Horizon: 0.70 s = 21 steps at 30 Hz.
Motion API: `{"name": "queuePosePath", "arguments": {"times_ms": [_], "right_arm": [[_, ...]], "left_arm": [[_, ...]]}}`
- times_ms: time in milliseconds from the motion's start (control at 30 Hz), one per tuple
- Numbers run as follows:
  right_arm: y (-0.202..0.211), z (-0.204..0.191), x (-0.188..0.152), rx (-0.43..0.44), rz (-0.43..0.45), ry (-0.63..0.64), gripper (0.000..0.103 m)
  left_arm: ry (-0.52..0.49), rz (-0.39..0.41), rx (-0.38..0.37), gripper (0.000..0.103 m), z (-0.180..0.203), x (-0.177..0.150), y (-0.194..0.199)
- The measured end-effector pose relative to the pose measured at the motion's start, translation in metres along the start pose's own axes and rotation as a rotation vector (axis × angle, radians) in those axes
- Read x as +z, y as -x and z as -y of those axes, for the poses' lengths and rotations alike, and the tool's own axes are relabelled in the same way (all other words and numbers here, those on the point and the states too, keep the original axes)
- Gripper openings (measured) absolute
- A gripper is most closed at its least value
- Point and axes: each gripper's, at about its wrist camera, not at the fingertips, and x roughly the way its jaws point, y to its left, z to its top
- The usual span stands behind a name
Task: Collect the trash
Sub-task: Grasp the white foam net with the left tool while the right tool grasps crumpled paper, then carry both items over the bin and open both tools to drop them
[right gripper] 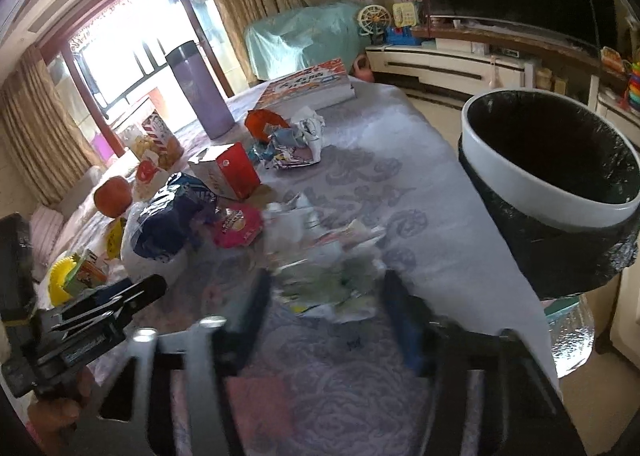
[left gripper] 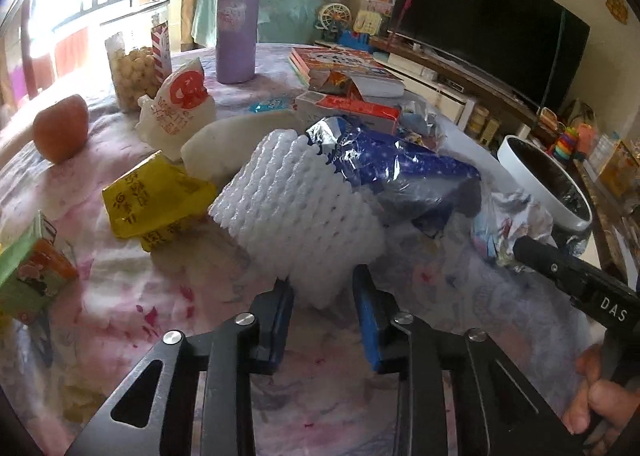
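We see the foam net [left gripper: 298, 211] lying mid-table, its near corner between the narrowed pads of our left claw [left gripper: 322, 310], apparently pinched. Our right claw [right gripper: 324, 308] brackets a crumpled wrapper [right gripper: 332, 280]; contact is blurred. We judge this the grasping step; next, lift and carry both to the bin [right gripper: 560, 211] beside the table [right gripper: 400, 183].

Daylight pours in from the window [left gripper: 80, 7], blown out to white in both views, while the room's right side sits dimmer. The left wrist view is fairly sharp. The right wrist view is smeared, probably by motion, worst around the crumpled wrappers [right gripper: 332, 280]. Fisheye bending curves the edges, with dark corners.
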Motion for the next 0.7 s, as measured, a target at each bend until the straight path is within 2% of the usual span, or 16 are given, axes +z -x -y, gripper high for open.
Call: {"name": "queuePosePath", "arguments": {"times_ms": [33,67,233,400,700], "right_arm": [[0.003,-0.002,0.0,0.0,0.006,0.011,0.038],[0.005,-0.003,-0.001,0.003,0.011,0.015,0.034],[0.018,0.002,-0.003,0.011,0.018,0.01,0.032],[0.03,0.014,-0.003,0.007,0.024,-0.015,0.032],[0.056,0.044,0.0,-0.024,0.056,-0.052,0.032]], "left_arm": [[-0.003,0.008,-0.005,0.021,0.0,0.0,0.003],[-0.005,0.014,-0.011,0.017,0.001,0.0,0.006],[-0.015,0.036,-0.063,0.013,0.009,-0.01,0.024],[-0.056,0.019,-0.142,0.013,0.031,-0.022,0.035],[-0.157,0.027,-0.245,0.012,0.072,-0.008,0.034]]}}
